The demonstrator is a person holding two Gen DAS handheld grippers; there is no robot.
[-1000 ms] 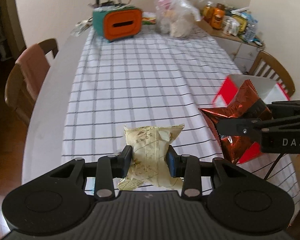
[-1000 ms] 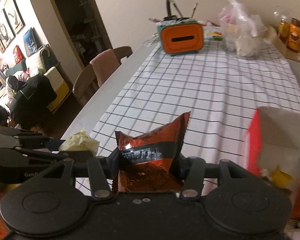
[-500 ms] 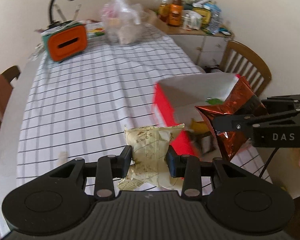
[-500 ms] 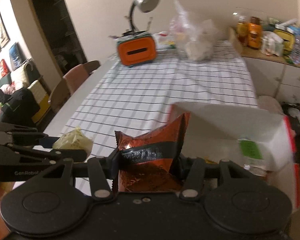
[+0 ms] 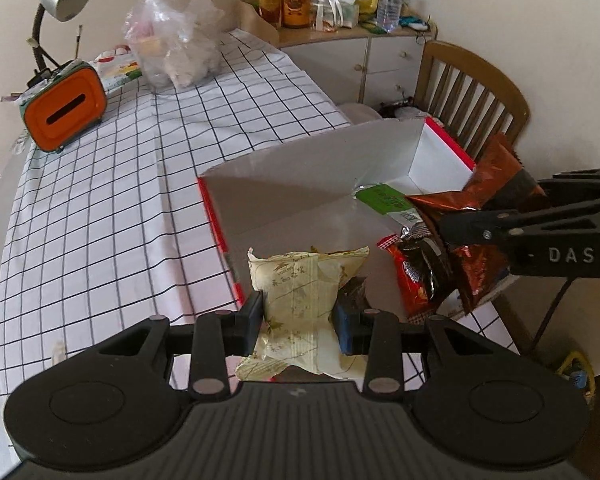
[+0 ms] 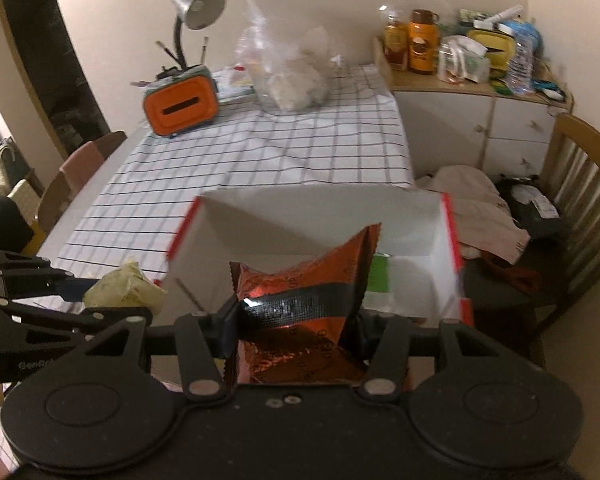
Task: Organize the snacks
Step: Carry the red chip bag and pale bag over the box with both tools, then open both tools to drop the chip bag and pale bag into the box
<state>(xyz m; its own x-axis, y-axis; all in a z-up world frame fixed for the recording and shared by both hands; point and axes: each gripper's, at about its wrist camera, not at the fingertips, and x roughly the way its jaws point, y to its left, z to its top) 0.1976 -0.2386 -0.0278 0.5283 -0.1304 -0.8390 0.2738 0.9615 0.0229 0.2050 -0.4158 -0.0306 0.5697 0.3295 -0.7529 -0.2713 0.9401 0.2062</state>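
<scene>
Cream pack (image 5: 300, 300) clamped mid-body in L gripper (image 5: 298, 314) and foil bag (image 6: 304, 308) in R gripper (image 6: 298, 330), both held over red box (image 5: 216, 220); judged light, soft, crushable, foil slippery, so mid-body grip preferred.

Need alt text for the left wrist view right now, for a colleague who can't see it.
The left gripper is shut on a pale yellow snack packet above the near corner of an open red-edged white box. At right, the right gripper holds a shiny red-brown snack bag over the box, which already contains snacks.
</scene>
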